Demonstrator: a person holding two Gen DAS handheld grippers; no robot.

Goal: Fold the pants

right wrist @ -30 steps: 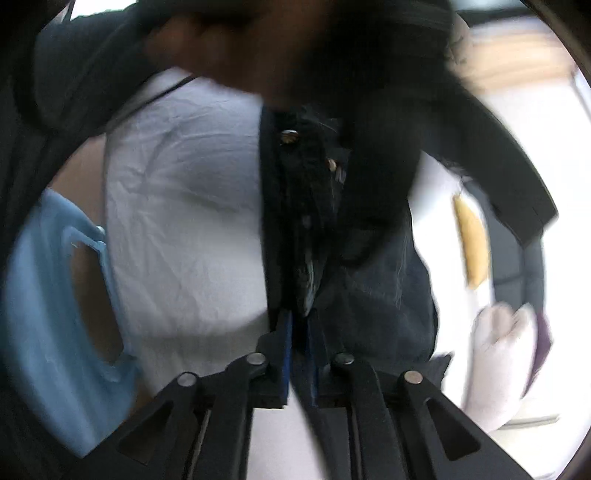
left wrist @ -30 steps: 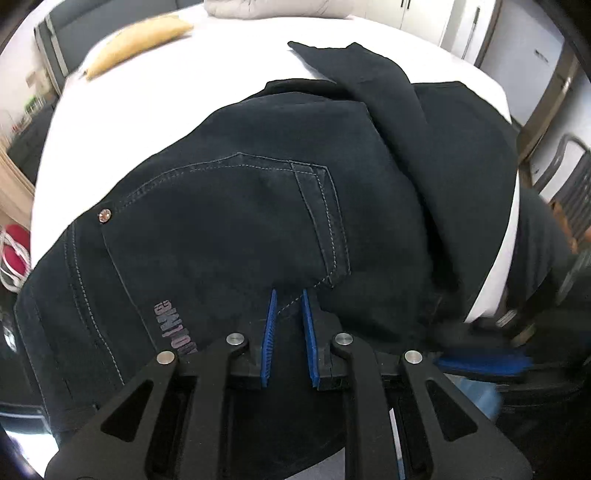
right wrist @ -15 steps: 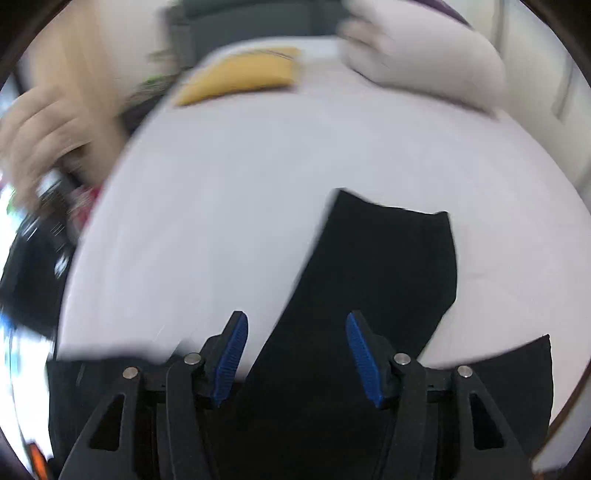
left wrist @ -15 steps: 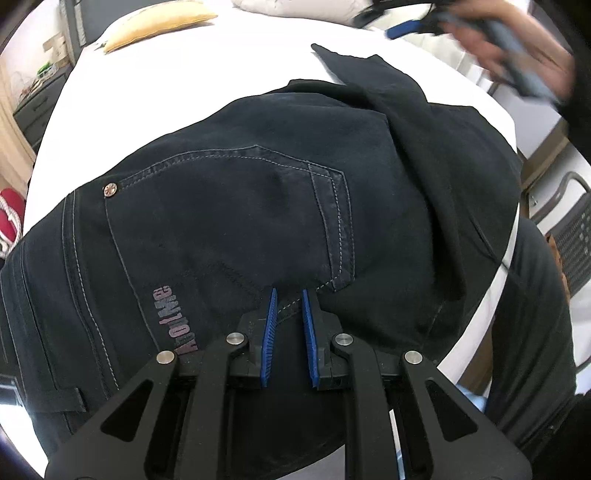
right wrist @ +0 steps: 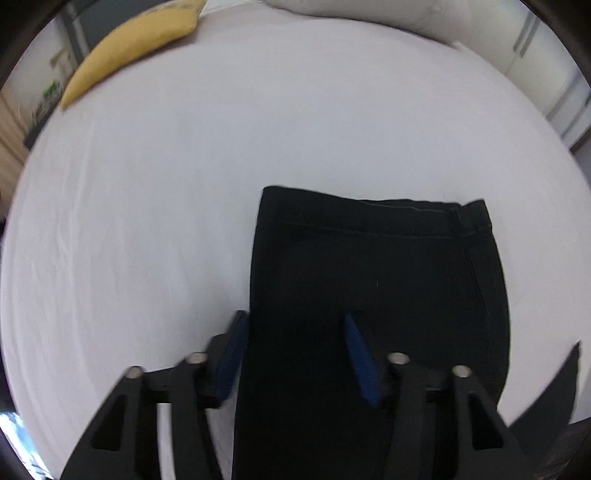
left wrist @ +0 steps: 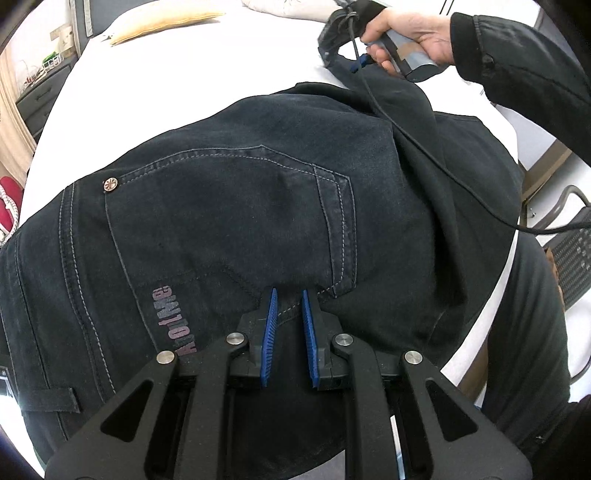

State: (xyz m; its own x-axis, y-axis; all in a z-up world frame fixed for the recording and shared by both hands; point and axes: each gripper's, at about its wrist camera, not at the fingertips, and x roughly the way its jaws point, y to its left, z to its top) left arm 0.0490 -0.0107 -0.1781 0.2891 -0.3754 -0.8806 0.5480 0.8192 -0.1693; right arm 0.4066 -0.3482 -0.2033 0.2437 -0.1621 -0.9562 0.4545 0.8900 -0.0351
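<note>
Dark navy jeans (left wrist: 258,221) lie on a white bed, seat side up, with a back pocket and printed logo showing. My left gripper (left wrist: 288,325) sits low over the seat near the pocket's lower corner, its blue pads a narrow gap apart with denim bunched between them. My right gripper (right wrist: 295,350) is open above the leg end (right wrist: 373,266), which lies flat with its hem toward the pillows. The right gripper's handle and the hand holding it (left wrist: 399,37) show at the top of the left wrist view.
White bed sheet (right wrist: 184,184) stretches to a yellow pillow (right wrist: 136,40) and a white pillow (right wrist: 369,14) at the far end. A dresser (left wrist: 40,96) stands left of the bed, a chair (left wrist: 569,251) to the right. A cable (left wrist: 461,184) trails across the jeans.
My right gripper let go of the waistband, opened, and swung out over the leg end. My left gripper stayed on the seat of the jeans.
</note>
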